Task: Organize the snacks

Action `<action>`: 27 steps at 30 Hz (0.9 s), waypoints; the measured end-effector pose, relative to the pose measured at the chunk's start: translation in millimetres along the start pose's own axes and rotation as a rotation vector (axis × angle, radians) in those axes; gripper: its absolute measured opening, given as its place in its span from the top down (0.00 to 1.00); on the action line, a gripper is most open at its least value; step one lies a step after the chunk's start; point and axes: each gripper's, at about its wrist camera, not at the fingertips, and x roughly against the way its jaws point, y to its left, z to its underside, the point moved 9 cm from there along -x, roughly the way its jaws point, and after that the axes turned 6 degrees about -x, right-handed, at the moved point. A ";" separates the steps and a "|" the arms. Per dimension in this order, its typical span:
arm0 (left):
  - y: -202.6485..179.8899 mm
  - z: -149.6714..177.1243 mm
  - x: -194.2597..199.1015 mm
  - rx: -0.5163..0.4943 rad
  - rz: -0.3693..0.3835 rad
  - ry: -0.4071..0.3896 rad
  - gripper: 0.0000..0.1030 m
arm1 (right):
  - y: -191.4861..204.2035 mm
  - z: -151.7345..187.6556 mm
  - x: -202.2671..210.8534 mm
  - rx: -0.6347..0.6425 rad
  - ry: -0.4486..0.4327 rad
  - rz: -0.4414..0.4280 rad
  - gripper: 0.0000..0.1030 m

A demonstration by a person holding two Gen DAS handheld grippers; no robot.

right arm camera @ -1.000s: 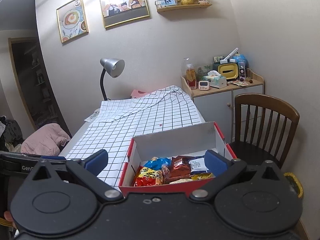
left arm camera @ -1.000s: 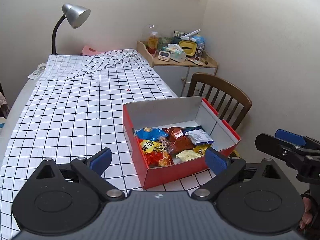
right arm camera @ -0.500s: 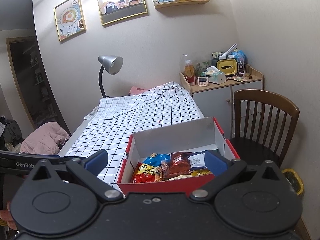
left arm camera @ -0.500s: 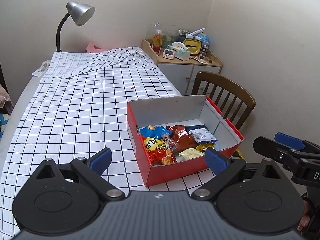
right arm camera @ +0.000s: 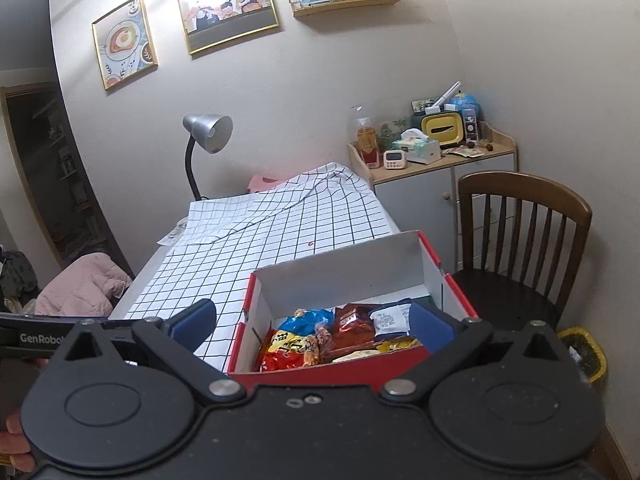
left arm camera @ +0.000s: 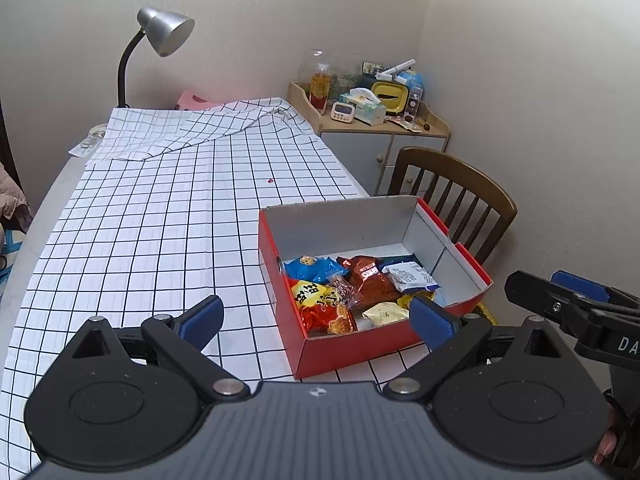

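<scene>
Checked tablecloth (left arm camera: pixel 160 216) bearing red box (left arm camera: pixel 344 350) of light, crinkly, slippery snack packets (left arm camera: pixel 362 280), best pinched at sealed edges; left gripper (left arm camera: pixel 316 316) and right gripper (right arm camera: pixel 312 322) both spread, empty.

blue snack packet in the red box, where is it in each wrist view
Left wrist: blue snack packet sits right of centre, at the left end of the red box.
Right wrist: the packet is below centre, just above the yellow packet.
Shared landmark: the silver desk lamp behind the table.
</scene>
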 end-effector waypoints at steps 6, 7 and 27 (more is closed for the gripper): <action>0.9 -3.4 5.6 -0.004 -0.004 -0.022 0.03 | 3.8 -0.5 -0.8 0.024 -0.017 0.013 0.00; 1.3 -3.6 6.7 -0.004 -0.004 -0.025 0.03 | 4.5 -0.6 -1.1 0.025 -0.020 0.018 0.00; 1.9 3.4 10.9 -0.004 0.038 -0.029 0.03 | 10.0 8.0 -1.3 0.024 -0.004 0.068 0.00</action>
